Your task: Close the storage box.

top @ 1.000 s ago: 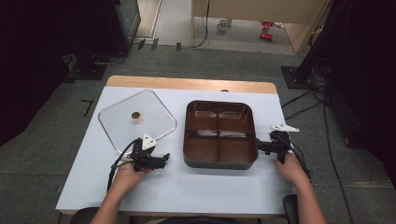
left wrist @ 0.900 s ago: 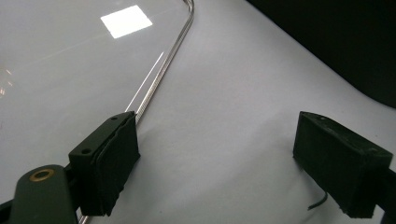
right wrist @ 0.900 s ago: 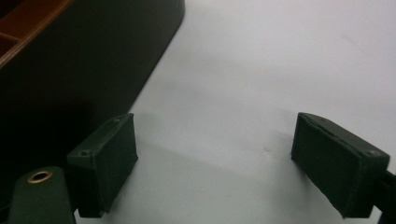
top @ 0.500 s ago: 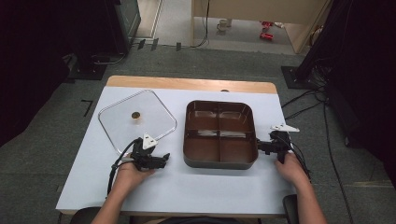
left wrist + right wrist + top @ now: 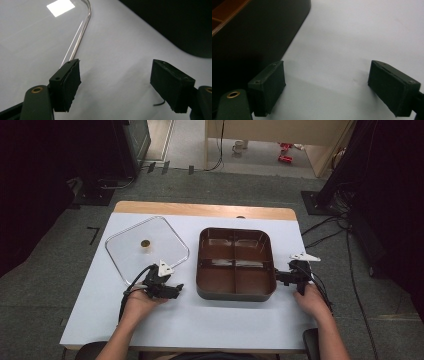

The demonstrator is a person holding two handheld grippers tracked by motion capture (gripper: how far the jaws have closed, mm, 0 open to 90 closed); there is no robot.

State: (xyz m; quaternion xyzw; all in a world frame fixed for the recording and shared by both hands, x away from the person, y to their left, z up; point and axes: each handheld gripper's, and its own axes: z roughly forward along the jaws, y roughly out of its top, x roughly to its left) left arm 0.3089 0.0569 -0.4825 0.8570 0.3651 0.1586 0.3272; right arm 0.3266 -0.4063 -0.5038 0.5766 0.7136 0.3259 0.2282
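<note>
A dark brown four-compartment tray [image 5: 235,292] sits right of the table's middle, with nothing in its compartments. A clear square lid [image 5: 125,240] with a small brown knob [image 5: 145,243] lies flat to its left. My left gripper [image 5: 176,289] rests on the table between lid and tray, open, with only white tabletop between its jaws [image 5: 115,82]; the lid's rim [image 5: 77,42] runs just beyond its left jaw. My right gripper [image 5: 278,276] lies open at the tray's right wall [image 5: 249,42], touching nothing [image 5: 325,85].
The white table [image 5: 200,320] has a wooden strip [image 5: 200,210] along its far edge. Cables [image 5: 325,232] trail on the grey floor to the right. Dark equipment stands at both sides.
</note>
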